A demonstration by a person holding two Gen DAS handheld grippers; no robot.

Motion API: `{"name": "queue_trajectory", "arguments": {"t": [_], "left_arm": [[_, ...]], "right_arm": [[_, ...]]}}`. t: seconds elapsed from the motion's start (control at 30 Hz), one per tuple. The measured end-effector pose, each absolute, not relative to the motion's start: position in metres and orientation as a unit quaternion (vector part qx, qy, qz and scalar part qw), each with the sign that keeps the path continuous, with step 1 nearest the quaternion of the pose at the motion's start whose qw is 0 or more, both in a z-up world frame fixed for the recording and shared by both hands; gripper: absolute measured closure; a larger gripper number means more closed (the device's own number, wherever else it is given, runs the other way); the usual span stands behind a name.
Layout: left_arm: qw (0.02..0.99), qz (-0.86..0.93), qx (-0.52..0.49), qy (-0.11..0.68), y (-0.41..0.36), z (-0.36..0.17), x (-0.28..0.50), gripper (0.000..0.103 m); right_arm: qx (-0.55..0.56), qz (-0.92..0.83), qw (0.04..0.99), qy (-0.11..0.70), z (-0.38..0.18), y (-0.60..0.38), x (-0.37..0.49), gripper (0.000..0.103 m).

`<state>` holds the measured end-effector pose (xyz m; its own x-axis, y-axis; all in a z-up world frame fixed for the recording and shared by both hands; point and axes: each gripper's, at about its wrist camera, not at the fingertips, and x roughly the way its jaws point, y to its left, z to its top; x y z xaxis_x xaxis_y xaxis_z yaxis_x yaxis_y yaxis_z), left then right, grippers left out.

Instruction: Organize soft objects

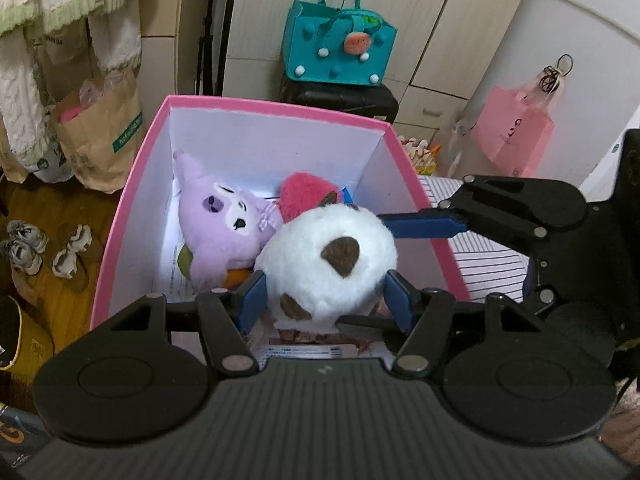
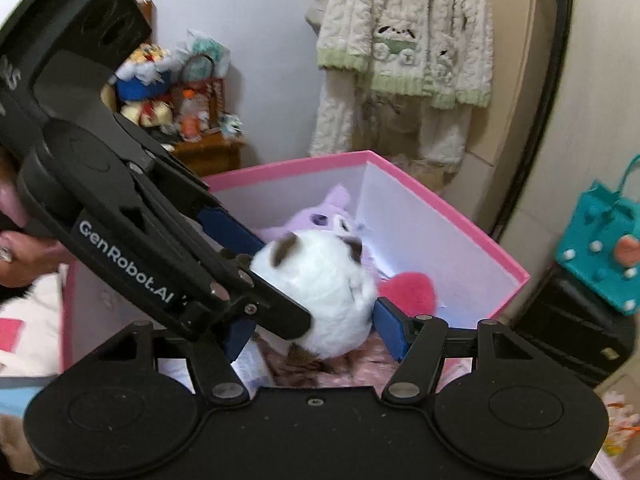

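A round white plush with brown patches [image 1: 328, 264] sits at the near end of a pink box with white inner walls [image 1: 256, 128]. My left gripper [image 1: 326, 300] has its blue fingers on both sides of the plush and squeezes it. My right gripper [image 2: 312, 328] also has its fingers around the same plush [image 2: 324, 292]; one of its blue fingers [image 1: 424, 224] reaches in from the right in the left wrist view. A purple plush [image 1: 224, 232] and a fuzzy pink plush [image 1: 304, 196] lie deeper in the box.
A teal felt bag [image 1: 340, 44] stands on a black case [image 1: 344, 98] behind the box. A pink bag [image 1: 516, 136] hangs at right. Paper bags [image 1: 100, 140] and shoes [image 1: 24, 248] sit on the floor at left. Striped bedding [image 1: 484, 260] lies right of the box.
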<state>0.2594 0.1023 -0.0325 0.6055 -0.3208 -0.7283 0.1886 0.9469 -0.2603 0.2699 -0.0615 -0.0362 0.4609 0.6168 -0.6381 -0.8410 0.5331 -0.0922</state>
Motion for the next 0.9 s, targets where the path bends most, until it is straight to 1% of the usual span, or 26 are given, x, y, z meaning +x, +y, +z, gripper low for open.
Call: {"name": "queue_trajectory", "arguments": {"t": [0.1, 0.17, 0.33, 0.47, 0.57, 0.6, 0.63, 0.7, 0.77, 0.8, 0.83, 0.87, 0.9], "left_arm": [[0.896, -0.122, -0.082, 0.418, 0.104, -0.032, 0.259, 0.042], [0.905, -0.11, -0.074, 0.405, 0.105, -0.029, 0.252, 0.041], [0.912, -0.107, -0.07, 0.391, 0.11, -0.023, 0.236, 0.039], [0.911, -0.097, -0.061, 0.396, 0.11, -0.021, 0.224, 0.037], [0.91, -0.081, -0.051, 0.404, 0.108, -0.016, 0.22, 0.029], [0.911, -0.081, -0.044, 0.403, 0.107, -0.013, 0.216, 0.024], [0.911, -0.082, -0.041, 0.402, 0.106, -0.01, 0.212, 0.02], [0.911, -0.087, -0.033, 0.403, 0.104, -0.003, 0.203, 0.019], [0.91, -0.092, -0.02, 0.403, 0.1, 0.004, 0.194, 0.015], [0.911, -0.091, -0.01, 0.403, 0.098, 0.008, 0.19, 0.012], [0.911, -0.089, -0.005, 0.403, 0.096, 0.011, 0.186, 0.009], [0.911, -0.087, -0.001, 0.404, 0.094, 0.014, 0.184, 0.008], [0.91, -0.084, 0.001, 0.405, 0.092, 0.018, 0.181, 0.004]], "right_arm": [[-0.236, 0.397, 0.849, 0.257, -0.034, -0.059, 0.259, 0.033], [-0.235, 0.392, 0.853, 0.251, -0.03, -0.065, 0.25, 0.032], [-0.197, 0.375, 0.869, 0.254, -0.016, -0.085, 0.235, 0.031], [-0.139, 0.336, 0.887, 0.284, -0.004, -0.106, 0.234, 0.031], [-0.101, 0.319, 0.891, 0.306, 0.004, -0.123, 0.236, 0.031], [-0.092, 0.309, 0.892, 0.317, 0.005, -0.128, 0.235, 0.03], [-0.087, 0.301, 0.892, 0.326, 0.006, -0.133, 0.234, 0.027], [-0.086, 0.289, 0.891, 0.34, 0.008, -0.139, 0.231, 0.024], [-0.079, 0.272, 0.891, 0.354, 0.013, -0.148, 0.23, 0.024], [-0.07, 0.264, 0.891, 0.362, 0.016, -0.153, 0.231, 0.023], [-0.064, 0.258, 0.89, 0.371, 0.018, -0.157, 0.231, 0.018], [-0.061, 0.252, 0.889, 0.378, 0.02, -0.159, 0.231, 0.016], [-0.06, 0.244, 0.889, 0.382, 0.023, -0.162, 0.229, 0.013]]}}
